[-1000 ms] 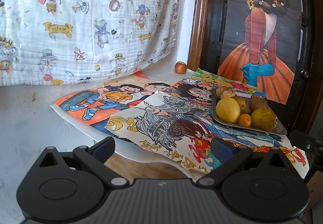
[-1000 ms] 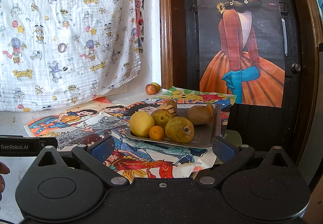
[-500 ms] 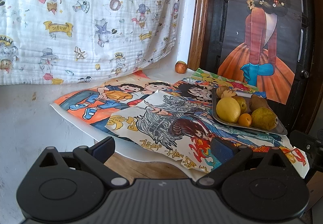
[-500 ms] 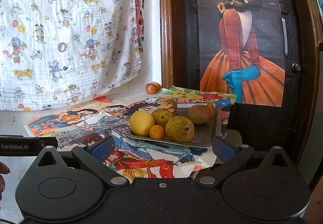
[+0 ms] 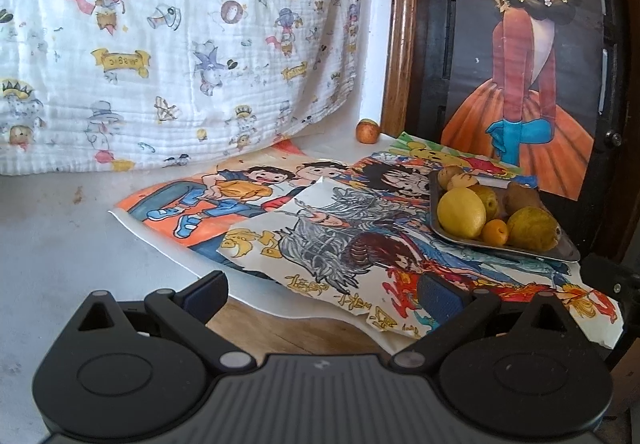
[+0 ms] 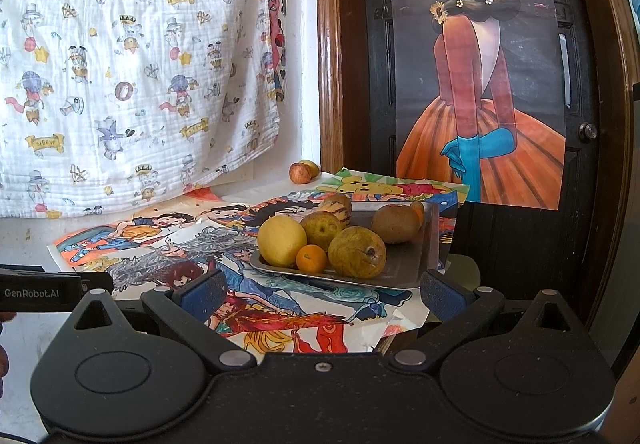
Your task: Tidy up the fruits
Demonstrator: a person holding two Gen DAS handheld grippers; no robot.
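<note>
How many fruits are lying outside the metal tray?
2, both at the back by the wall, near the wooden door frame: a reddish apple and a yellow-green fruit touching it, half hidden behind. All others sit in the tray; more may be hidden.

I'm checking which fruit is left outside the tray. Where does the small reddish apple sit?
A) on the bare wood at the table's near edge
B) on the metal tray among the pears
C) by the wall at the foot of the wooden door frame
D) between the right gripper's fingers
C: the apple rests at the back beside the wooden door frame, well apart from the metal tray, and both grippers are open and empty.
</note>
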